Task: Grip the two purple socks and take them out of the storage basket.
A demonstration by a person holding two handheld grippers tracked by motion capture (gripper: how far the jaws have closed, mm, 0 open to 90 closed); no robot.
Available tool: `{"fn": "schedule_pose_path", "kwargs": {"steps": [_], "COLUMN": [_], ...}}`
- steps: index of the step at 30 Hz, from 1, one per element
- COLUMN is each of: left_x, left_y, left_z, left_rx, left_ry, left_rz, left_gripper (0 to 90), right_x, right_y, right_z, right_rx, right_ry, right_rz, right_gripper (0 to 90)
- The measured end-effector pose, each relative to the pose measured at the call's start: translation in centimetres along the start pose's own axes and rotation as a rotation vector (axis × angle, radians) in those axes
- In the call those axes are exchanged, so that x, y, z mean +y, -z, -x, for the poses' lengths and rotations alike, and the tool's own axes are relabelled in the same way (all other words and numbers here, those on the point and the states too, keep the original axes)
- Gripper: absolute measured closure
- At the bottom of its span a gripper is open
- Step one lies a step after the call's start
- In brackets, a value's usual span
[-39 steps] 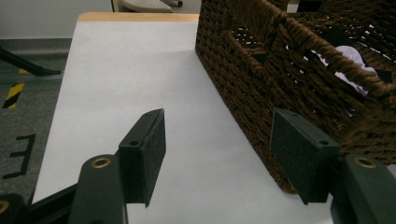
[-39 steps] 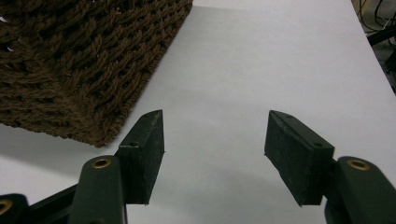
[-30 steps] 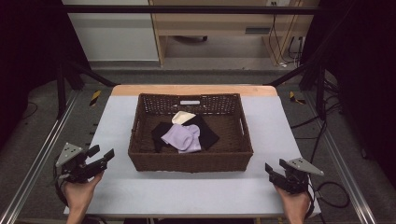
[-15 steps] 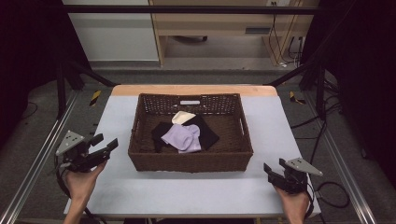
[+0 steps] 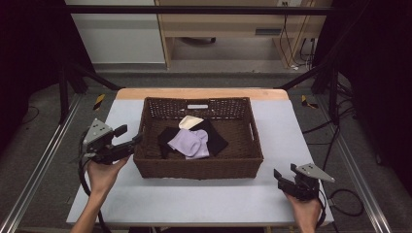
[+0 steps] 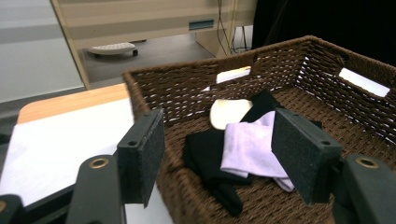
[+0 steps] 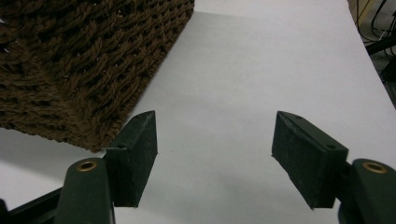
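Observation:
A brown wicker basket [image 5: 199,167] stands mid-table and holds a lilac sock [image 5: 189,144], a black sock [image 5: 217,139] and a cream one [image 5: 190,121]. My left gripper [image 5: 130,136] hovers open at the basket's left rim, pointing inward. In the left gripper view its jaws [image 6: 219,135] frame the lilac sock [image 6: 252,144], the black sock [image 6: 210,156] and the cream sock [image 6: 229,112], touching none. My right gripper [image 5: 285,171] rests low at the table's front right; its jaws [image 7: 215,140] have just been opening and stand wide over bare table, with nothing between them.
The white table top [image 5: 291,126] lies around the basket, with a wooden strip along its far edge. The basket's near right corner [image 7: 84,60] is just left of my right jaws. Metal frame rails, cables and a wooden cabinet stand beyond the table.
My left gripper has risen and moved right, from the table's left side up to the basket's left rim. The right hand has stayed where it was.

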State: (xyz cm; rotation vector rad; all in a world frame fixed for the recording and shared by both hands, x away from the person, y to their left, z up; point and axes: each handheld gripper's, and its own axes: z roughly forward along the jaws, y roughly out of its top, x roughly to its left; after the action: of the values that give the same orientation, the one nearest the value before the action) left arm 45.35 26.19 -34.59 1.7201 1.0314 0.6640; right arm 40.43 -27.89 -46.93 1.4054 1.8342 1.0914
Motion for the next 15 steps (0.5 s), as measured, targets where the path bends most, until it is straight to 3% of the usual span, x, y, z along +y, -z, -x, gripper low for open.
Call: {"fn": "schedule_pose_path", "kwargs": {"steps": [7, 15], "left_x": [1.8, 3.2], "left_y": [-2.5, -5.1], "left_z": [1.9, 3.3], "left_rx": [-0.019, -0.042], "left_ry": [-0.046, -0.076], "left_rz": [-0.013, -0.036], "left_gripper": [34.5, 34.5], "right_x": [0.1, 0.1], "right_y": [0.0, 0.0], "right_z": [0.0, 0.1], "right_rx": [0.0, -0.001], "right_ry": [-0.004, 0.001], "right_rz": [0.001, 0.004], "right_gripper": [31.2, 31.1]}}
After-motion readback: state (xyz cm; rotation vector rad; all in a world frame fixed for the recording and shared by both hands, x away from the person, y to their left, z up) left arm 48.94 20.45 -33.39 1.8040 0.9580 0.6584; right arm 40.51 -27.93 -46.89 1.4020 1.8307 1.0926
